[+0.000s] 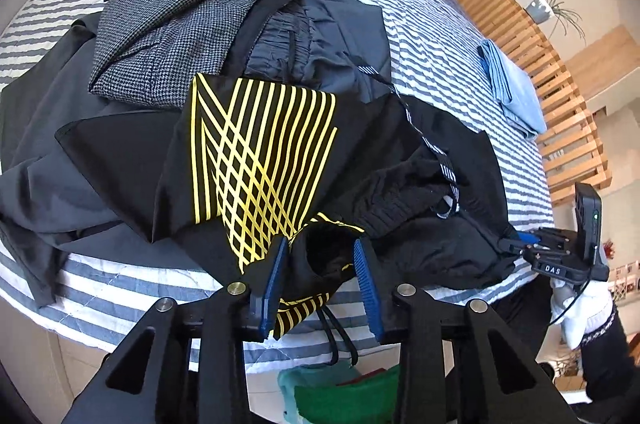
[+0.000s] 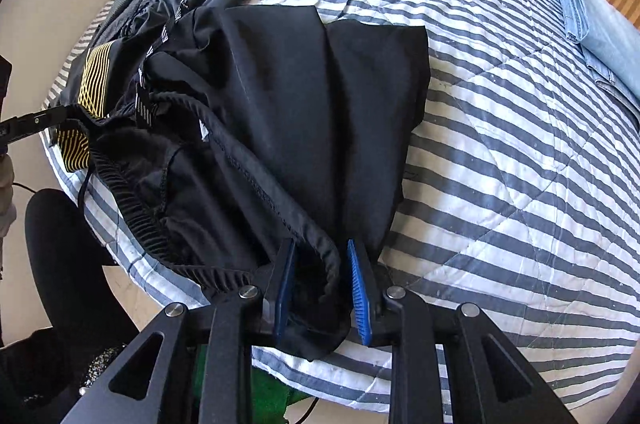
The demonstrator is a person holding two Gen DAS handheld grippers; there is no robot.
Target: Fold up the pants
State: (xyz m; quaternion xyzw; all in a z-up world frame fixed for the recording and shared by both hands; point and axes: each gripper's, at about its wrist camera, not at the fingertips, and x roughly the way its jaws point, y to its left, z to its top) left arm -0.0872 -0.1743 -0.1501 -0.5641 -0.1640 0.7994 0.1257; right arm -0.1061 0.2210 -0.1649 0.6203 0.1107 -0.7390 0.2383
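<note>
The black pants are lying spread on the striped bed, near its edge. The left gripper is pinching the waistband corner by the yellow-striped panel — fabric bunched between its blue pads. The right gripper is pinching the opposite waistband end. A grey checked jacket and folded jeans are lying further back — well apart.
</note>
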